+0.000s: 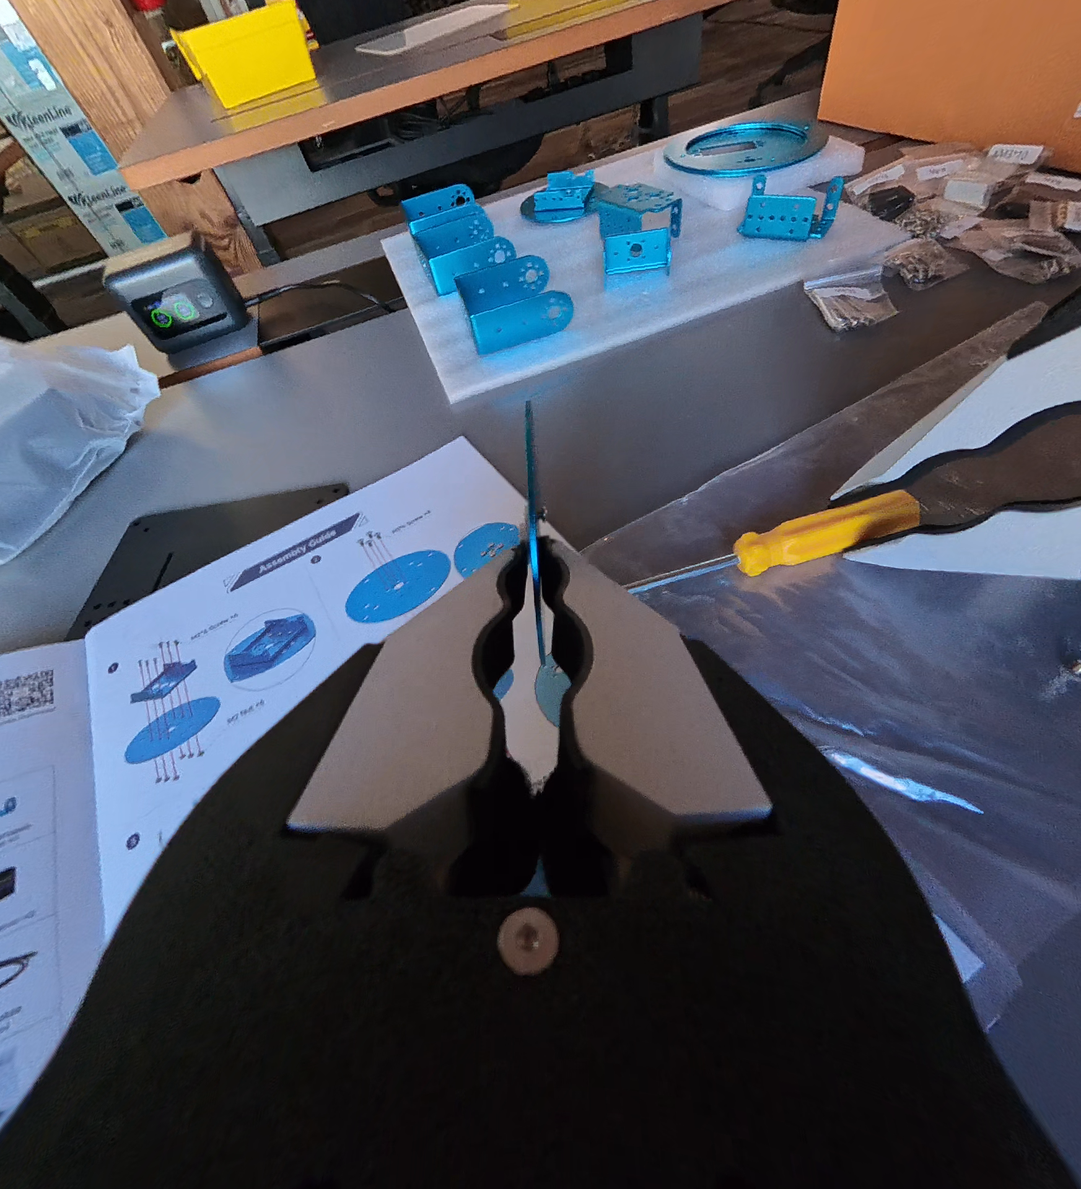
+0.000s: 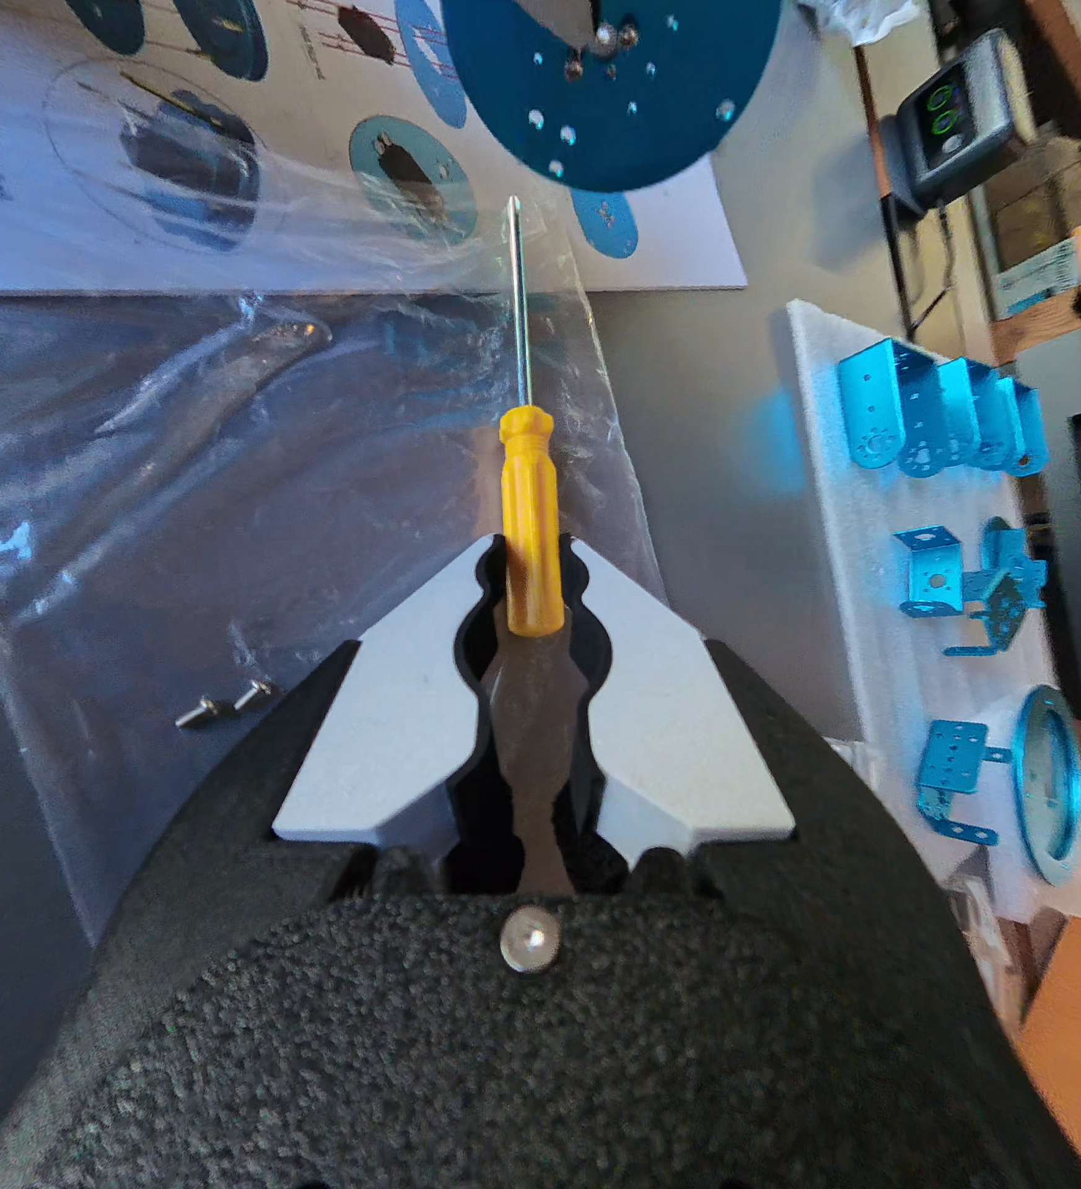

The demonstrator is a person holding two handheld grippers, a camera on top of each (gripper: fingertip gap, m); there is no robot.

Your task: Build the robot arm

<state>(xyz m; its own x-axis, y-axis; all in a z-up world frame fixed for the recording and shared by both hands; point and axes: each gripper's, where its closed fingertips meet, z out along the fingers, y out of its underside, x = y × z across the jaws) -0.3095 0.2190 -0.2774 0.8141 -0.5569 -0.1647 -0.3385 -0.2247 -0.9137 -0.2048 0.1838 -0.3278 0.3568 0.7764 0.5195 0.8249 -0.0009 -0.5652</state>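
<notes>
My left gripper (image 1: 534,547) is shut on a thin blue metal disc (image 1: 530,489), held edge-on and upright above the open instruction sheet (image 1: 216,617). The same disc (image 2: 608,96) shows face-on in the right wrist view, with several holes and screws near its middle. My right gripper (image 2: 531,547) is shut on the yellow handle of a screwdriver (image 2: 530,508); its steel shaft points at the disc and the tip stops a little short of it. In the left wrist view the screwdriver (image 1: 827,531) comes in from the right in the right gripper (image 1: 1007,470).
A clear plastic bag (image 2: 203,450) lies on the grey table with two loose screws (image 2: 222,704) on it. A white foam sheet (image 1: 589,322) carries several blue brackets (image 1: 492,276) and a blue ring (image 1: 743,148). A black plate (image 1: 203,540), a white bag (image 1: 29,437), small parts bags (image 1: 975,212) and a small screen device (image 1: 177,302) lie around. One gripper's finger ends stand about 12 centimeters off the other's.
</notes>
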